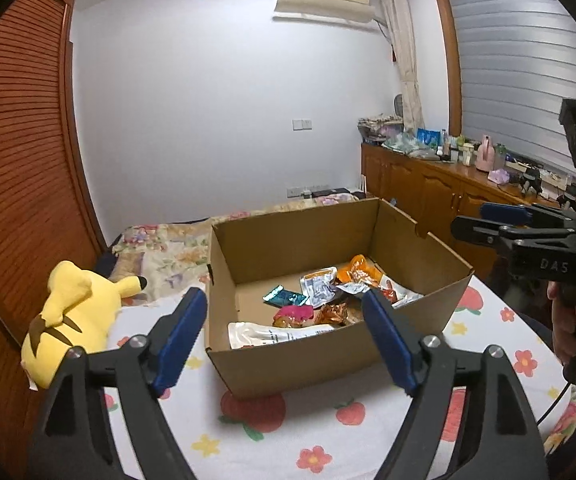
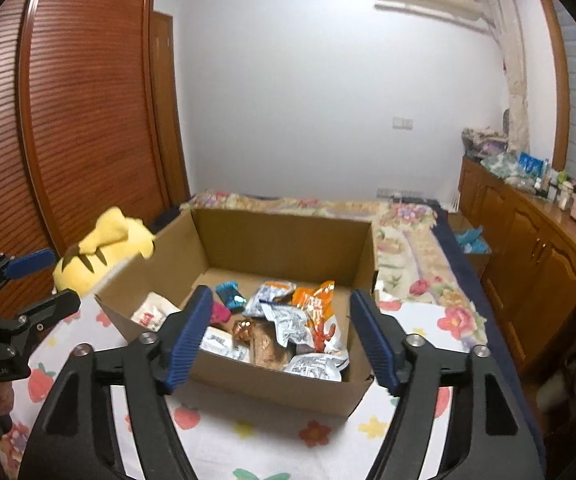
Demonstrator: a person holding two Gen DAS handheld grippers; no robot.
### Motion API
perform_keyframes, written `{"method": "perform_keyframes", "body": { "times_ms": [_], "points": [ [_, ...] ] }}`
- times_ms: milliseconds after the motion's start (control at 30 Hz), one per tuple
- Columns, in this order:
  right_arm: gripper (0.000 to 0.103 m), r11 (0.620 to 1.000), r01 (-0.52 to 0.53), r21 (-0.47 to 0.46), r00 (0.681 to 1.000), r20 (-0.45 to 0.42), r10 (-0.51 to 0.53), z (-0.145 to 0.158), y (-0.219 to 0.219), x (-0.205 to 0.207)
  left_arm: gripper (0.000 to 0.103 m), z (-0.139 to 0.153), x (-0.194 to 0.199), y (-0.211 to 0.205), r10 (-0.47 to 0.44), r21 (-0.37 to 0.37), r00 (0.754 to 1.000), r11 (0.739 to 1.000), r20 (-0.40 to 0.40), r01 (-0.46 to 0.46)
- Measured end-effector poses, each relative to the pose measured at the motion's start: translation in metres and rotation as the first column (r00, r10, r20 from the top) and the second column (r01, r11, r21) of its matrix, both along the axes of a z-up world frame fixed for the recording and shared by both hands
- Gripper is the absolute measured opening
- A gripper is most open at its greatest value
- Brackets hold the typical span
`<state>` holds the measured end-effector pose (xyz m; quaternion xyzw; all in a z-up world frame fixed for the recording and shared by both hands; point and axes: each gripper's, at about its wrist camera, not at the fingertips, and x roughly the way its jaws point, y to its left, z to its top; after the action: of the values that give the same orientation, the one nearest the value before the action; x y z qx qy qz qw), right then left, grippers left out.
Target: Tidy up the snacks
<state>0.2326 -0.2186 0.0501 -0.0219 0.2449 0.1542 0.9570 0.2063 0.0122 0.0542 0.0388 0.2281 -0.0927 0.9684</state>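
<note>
A: Where do the snacks stand?

B: All the ones I can see lie inside the open brown cardboard box (image 2: 248,236), at the middle of both frames, on the white cloth printed with red fruit and flowers (image 2: 248,428). A loose pile: silver foil packets (image 2: 288,324), one orange crinkly pouch (image 2: 315,300), one small teal wrapper (image 2: 230,294), one pink wrapper (image 1: 293,314).

A: How many in all?

B: Roughly ten; they overlap, so I can't count exactly. Four or five silver ones, plus a brownish one or two.

A: Anything left outside?

B: None on the cloth that shows. I'd judge the gathering nearly or wholly done; only tidying inside the box could remain.

A: And the tongs?

B: The left tongs (image 1: 284,332) and the right tongs (image 2: 282,336) both stand spread wide with nothing between the blue pads, in front of the box.

A: Anything else nearby?

B: One yellow plush toy (image 1: 72,312), lower left, just beside the box.
</note>
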Motion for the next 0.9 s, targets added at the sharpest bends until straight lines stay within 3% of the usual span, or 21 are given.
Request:
{"method": "perform_keyframes", "body": {
  "times_ms": [167, 400, 900],
  "points": [
    [0.088, 0.999, 0.017, 0.04, 0.999, 0.044, -0.019, 0.015, -0.005, -0.022, 0.081, 0.011, -0.02, 0.0, 0.043, 0.004, 0.999, 0.999, 0.027, -0.043],
    [0.091, 0.998, 0.043, 0.045, 0.994, 0.096, -0.047, 0.027, -0.004, -0.048, 0.082, 0.015, -0.039, -0.001, 0.084, 0.01, 0.996, 0.996, 0.043, -0.084],
    [0.091, 0.996, 0.091, 0.023, 0.985, 0.146, -0.093, 0.014, -0.005, -0.097, 0.083, 0.005, -0.076, 0.001, 0.149, 0.007, 0.987, 0.989, 0.055, -0.15]
  ]
}}
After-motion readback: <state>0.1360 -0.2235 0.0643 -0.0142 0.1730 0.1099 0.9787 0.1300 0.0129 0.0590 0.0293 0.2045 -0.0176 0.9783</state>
